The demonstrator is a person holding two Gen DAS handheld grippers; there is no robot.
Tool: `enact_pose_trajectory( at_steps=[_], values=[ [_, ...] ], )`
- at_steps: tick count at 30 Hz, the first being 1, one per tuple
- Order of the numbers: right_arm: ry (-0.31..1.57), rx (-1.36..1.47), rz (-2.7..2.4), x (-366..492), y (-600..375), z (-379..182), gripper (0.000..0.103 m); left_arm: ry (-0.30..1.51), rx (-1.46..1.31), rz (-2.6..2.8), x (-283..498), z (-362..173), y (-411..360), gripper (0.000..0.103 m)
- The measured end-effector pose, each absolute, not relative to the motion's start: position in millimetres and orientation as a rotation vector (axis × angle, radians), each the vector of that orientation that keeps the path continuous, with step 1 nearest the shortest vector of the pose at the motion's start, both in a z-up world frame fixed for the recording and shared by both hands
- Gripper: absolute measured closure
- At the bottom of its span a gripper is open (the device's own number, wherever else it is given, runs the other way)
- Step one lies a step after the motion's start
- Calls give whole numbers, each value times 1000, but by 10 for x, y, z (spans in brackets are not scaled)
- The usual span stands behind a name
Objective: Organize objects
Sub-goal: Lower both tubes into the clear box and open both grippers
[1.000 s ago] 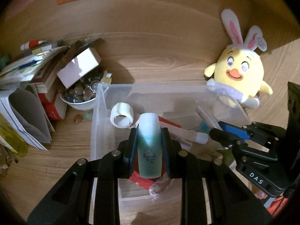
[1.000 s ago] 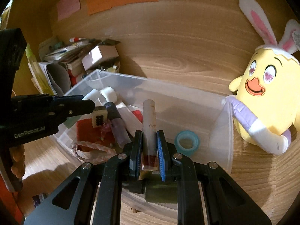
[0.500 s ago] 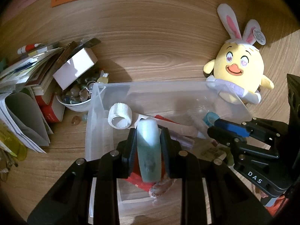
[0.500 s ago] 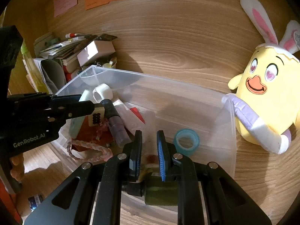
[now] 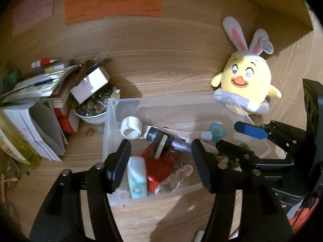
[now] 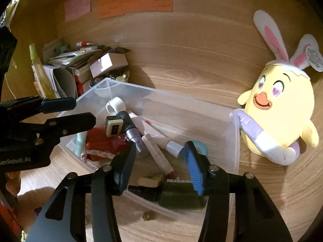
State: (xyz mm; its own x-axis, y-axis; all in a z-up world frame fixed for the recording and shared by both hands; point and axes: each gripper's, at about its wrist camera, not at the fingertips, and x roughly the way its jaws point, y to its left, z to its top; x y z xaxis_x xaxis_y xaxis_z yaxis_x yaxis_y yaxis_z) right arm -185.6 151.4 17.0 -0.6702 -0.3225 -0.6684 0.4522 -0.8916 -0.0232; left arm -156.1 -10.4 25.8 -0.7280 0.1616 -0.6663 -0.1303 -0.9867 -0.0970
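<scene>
My left gripper point(image 5: 159, 161) hovers over the clear plastic bin point(image 5: 109, 121), its jaws opening. The white-and-green tube point(image 5: 137, 177) lies loose in the bin below the left finger, not touched. My right gripper point(image 6: 159, 161) is over the same bin point(image 6: 234, 141), jaws also opening. The slim tube with a red end point(image 6: 159, 157) rests on the bin floor beneath them, free of the pads. Each gripper also shows in the other's view: the right gripper point(image 5: 240, 139) and the left gripper point(image 6: 80, 112).
The bin also holds a white tape roll point(image 5: 131, 128), a teal tape roll point(image 5: 217, 131), a red packet point(image 5: 159, 167) and a dark green bottle point(image 6: 181, 195). A yellow plush chick point(image 5: 246, 86) leans on its right end. Left of it are a bowl of stones point(image 5: 92, 109) and piled books point(image 5: 40, 100).
Both grippers let go: the white-and-green tube dropped from the left jaws and the slim tube from the right jaws into the bin. Both grippers rose slightly and spread wide.
</scene>
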Motion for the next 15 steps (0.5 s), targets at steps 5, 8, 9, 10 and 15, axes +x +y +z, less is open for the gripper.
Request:
enact_pose_trajectory(
  at_steps=[5, 8, 9, 10, 15],
  values=[
    [268, 938, -2537, -1700, 1569, 222, 47, -61, -1067, 2796, -1403, 303, -141, 29],
    [269, 927, -2540, -1594, 1597, 241, 43, -71, -1066, 2801, -1294, 311, -180, 23],
    [270, 923, -2543, -1559, 1605, 249, 42, -74, -1066, 2804, -1251, 310, -198, 21],
    [271, 919, -2547, -1524, 1611, 257, 41, -74, -1066, 2806, -1221, 309, -209, 19],
    [264, 899, -2551, -1333, 1644, 274, 40, -42, -1068, 2830, -1050, 269, -260, 15]
  ],
)
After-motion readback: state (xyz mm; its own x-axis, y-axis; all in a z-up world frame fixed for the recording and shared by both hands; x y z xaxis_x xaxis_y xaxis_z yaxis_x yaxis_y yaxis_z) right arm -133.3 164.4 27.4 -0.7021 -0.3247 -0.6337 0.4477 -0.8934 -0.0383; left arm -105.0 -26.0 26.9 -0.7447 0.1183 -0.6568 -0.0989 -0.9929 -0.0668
